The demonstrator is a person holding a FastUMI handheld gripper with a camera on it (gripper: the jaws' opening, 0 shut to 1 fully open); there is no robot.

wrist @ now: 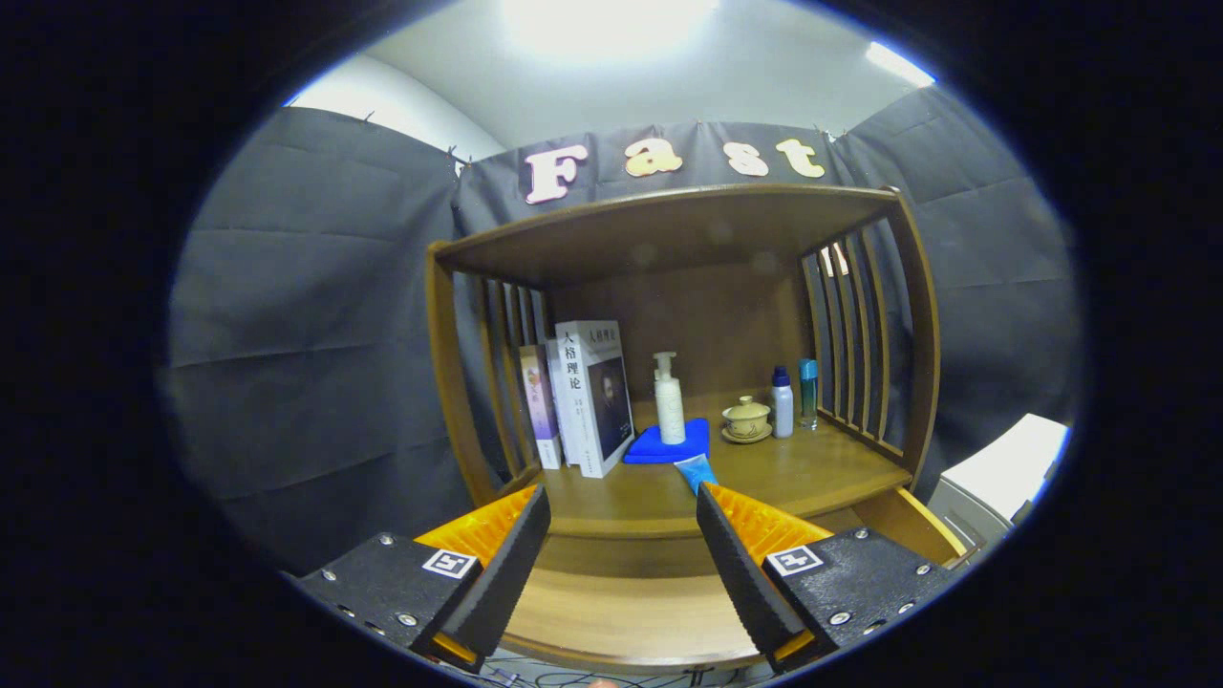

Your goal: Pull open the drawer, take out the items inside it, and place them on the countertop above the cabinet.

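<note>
Drawer (pixel 621 621) lies open directly below and between our fingers, its bare wooden floor stretching beneath us. Countertop (pixel 812 473) sits just beyond; there a blue tube (pixel 696 471) rests. Our gripper (pixel 623 535) gapes wide, holding nothing.

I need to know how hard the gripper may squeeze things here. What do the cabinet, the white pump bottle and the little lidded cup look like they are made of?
The cabinet looks like brown wood with a smooth, slightly glossy finish; grain shows. The pump bottle looks like matte white plastic. The lidded cup on its saucer looks like glazed ceramic, probably brittle. The gripper is open, holding nothing.
</note>
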